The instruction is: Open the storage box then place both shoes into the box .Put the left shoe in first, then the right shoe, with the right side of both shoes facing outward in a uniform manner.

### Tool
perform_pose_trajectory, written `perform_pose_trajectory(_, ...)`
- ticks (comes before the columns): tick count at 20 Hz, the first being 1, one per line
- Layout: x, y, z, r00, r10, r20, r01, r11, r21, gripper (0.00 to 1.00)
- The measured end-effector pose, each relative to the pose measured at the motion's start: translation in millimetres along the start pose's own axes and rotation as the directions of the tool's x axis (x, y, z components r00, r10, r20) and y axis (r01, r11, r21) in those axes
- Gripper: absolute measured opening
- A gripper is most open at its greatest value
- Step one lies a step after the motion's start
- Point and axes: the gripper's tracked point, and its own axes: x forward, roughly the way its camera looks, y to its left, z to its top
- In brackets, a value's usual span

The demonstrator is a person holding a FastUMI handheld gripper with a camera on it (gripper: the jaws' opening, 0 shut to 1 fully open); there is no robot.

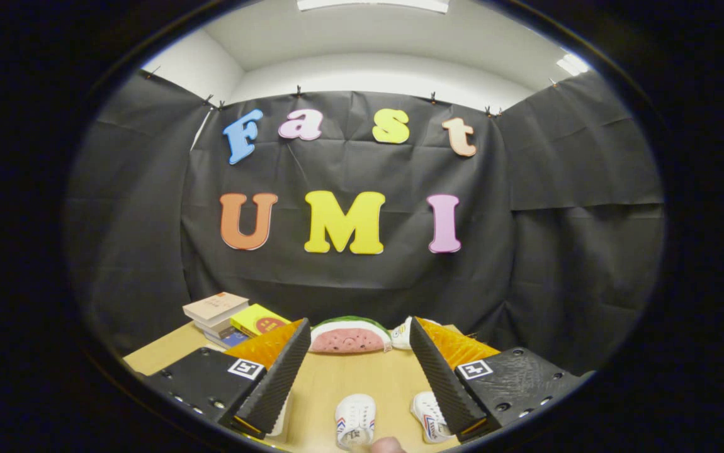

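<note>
Gripper view: gripper [357, 358] held above wooden table [349, 377], jaws spread wide, grasping nothing. Between the fingers, near: one white shoe [355, 420]; to its right, second shoe [430, 415] partly hidden behind right finger. Far: watermelon-slice toy [349, 336] against black cloth. Far left: stack of books [223, 314]. Fingertip [388, 445] just beside the first shoe.

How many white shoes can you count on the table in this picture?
2. One shoe lies between the open gripper's fingers; the other shoe lies against the right finger, partly hidden by it. More may be hidden.
</note>
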Motion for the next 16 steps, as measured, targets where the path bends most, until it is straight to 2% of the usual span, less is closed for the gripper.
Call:
perform_pose_trajectory(4,10,12,-29,0.992,0.101,-0.076,-0.097,0.994,0.054,0.95)
perform_pose_trajectory(8,20,26,-61,0.969,0.212,-0.130,-0.191,0.970,0.153,0.95)
perform_pose_trajectory(11,28,45,-100,0.930,0.311,-0.196,-0.271,0.941,0.204,0.96)
perform_pose_trajectory(16,33,78,-146,0.838,0.469,-0.279,-0.385,0.871,0.306,0.95)
